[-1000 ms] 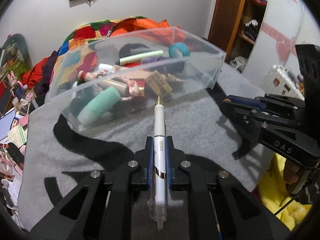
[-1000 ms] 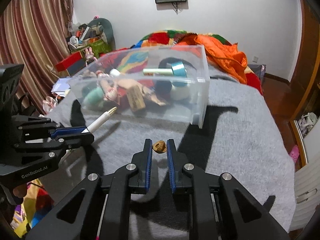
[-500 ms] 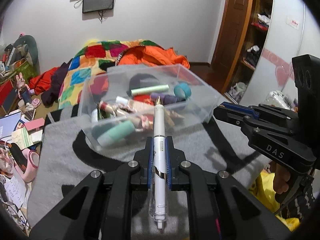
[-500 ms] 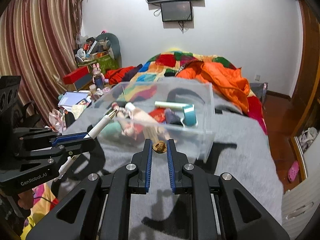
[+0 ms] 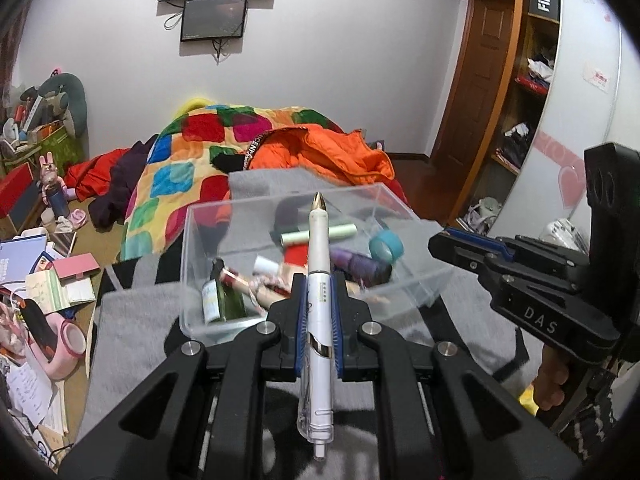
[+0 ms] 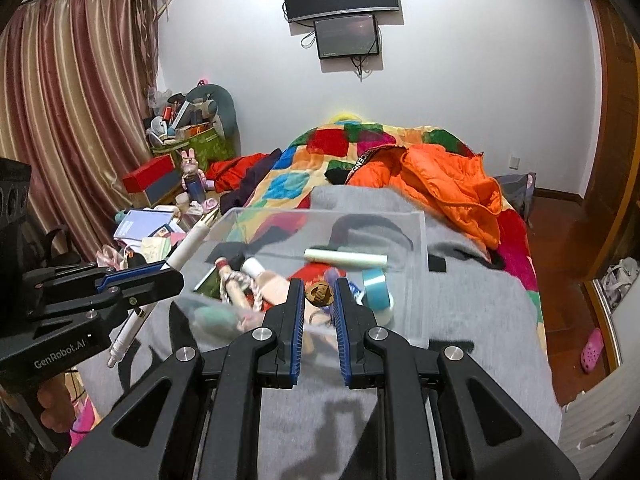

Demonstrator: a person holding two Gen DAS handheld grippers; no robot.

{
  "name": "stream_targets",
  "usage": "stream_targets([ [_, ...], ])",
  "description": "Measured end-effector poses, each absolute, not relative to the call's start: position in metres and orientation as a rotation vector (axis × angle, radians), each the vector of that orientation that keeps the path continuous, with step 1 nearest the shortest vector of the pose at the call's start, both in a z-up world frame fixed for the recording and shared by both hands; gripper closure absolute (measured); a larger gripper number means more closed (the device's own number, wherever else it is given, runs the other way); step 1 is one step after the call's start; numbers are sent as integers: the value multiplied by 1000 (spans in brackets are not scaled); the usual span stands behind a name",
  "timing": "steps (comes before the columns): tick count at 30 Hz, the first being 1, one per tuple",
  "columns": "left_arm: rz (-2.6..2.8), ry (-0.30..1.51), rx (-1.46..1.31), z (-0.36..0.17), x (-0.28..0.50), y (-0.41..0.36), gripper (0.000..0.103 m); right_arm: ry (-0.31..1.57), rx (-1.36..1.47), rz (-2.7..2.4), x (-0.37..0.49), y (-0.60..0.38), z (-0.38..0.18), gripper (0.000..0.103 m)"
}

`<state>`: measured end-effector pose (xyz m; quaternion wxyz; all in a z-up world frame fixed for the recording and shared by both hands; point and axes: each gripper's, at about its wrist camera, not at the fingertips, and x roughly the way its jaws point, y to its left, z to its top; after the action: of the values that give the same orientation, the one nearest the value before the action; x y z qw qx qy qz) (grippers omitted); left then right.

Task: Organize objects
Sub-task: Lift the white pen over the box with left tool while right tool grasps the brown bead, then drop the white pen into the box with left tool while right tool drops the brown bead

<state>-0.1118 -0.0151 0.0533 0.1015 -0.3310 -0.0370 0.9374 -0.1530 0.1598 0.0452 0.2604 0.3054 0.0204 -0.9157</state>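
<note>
Both grippers have risen: we clench a white pen (image 5: 319,280) at lower center and a bronze token (image 6: 319,294), neither dropped yet into the nearly full clear bin (image 5: 416,280).

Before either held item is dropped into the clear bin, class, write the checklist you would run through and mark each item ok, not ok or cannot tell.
1. White pen clamped in the left gripper jaws: ok.
2. Small brown round object pinched in the right gripper jaws: ok.
3. Clear bin open on top, no lid: ok.
4. Bin resting on the grey blanket: ok.
5. Free room in the bin among the tape roll and other items: ok.
6. Each held item directly above the bin opening: cannot tell.
</note>
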Motion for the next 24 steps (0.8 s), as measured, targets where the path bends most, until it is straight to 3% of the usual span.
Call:
stream_targets([
  [11, 2802, -75, -958, 65, -147, -22, 93, 23, 867, -2474, -185, 148, 40, 90],
  [24, 2792, -48, -1062, 28, -180, -16, 93, 33, 1005, -2406, -210, 127, 2, 90],
])
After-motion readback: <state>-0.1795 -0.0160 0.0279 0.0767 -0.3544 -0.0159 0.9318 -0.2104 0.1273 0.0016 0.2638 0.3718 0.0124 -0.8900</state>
